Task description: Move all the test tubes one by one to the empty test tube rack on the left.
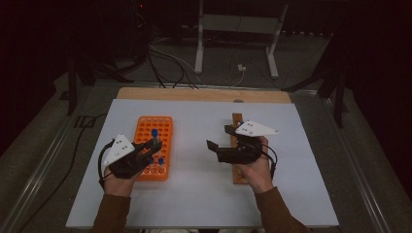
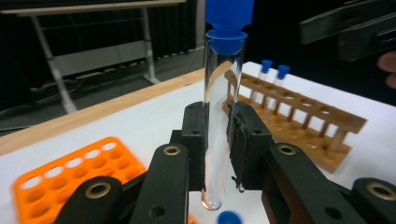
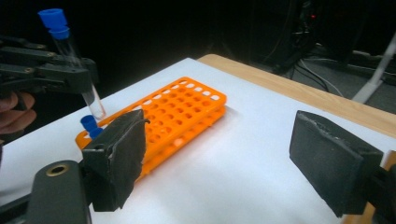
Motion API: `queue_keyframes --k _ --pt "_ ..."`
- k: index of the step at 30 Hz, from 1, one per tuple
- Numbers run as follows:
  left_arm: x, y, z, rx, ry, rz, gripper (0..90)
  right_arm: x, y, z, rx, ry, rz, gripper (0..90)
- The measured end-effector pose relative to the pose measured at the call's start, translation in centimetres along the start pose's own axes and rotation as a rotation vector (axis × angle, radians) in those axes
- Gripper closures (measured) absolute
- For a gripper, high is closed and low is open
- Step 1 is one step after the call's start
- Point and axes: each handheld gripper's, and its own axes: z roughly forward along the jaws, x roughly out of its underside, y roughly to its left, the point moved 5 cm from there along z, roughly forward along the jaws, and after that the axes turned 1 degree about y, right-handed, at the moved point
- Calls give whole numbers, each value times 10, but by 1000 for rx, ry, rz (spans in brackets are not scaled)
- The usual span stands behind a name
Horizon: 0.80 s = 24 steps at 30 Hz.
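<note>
The test tube (image 2: 218, 116) stands close to upright, its long axis vertical, blue cap (image 2: 229, 18) at the top and rounded glass end at the bottom; the left gripper (image 2: 215, 140) has its jaws closed on the tube's lower half, the pads pressing it from both sides; in the right gripper view the same tube (image 3: 77, 70) leans slightly, hanging above the near end of the orange rack (image 3: 173, 116), its bottom clear of the holes. In the high view the left gripper (image 1: 145, 148) sits at the rack's (image 1: 155, 145) left edge, over the white counter (image 1: 204, 194).

The right gripper (image 1: 218, 138) hovers well to the right, its jaws wide apart with nothing between them; no earlier frame, so only the gap shows. Just behind it lies the wooden rack (image 2: 299, 116), long axis running away from the person.

Between the two racks the counter is bare white sheet; nothing stands between the tube and the orange rack below it.

The orange rack holds one capped tube (image 3: 91, 126) at its near corner; most other holes appear empty. The wooden rack holds two blue-capped tubes (image 2: 273, 74) at its far end.
</note>
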Motion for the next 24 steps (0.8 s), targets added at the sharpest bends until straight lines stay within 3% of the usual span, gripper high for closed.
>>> queue_keyframes --k 10,24 --pt "15 20 -11 -59 18 -43 774 7 -14 -12 37 2 6 169" --pt "43 28 -22 -88 70 -72 774 22 -33 -26 79 17 25 162"
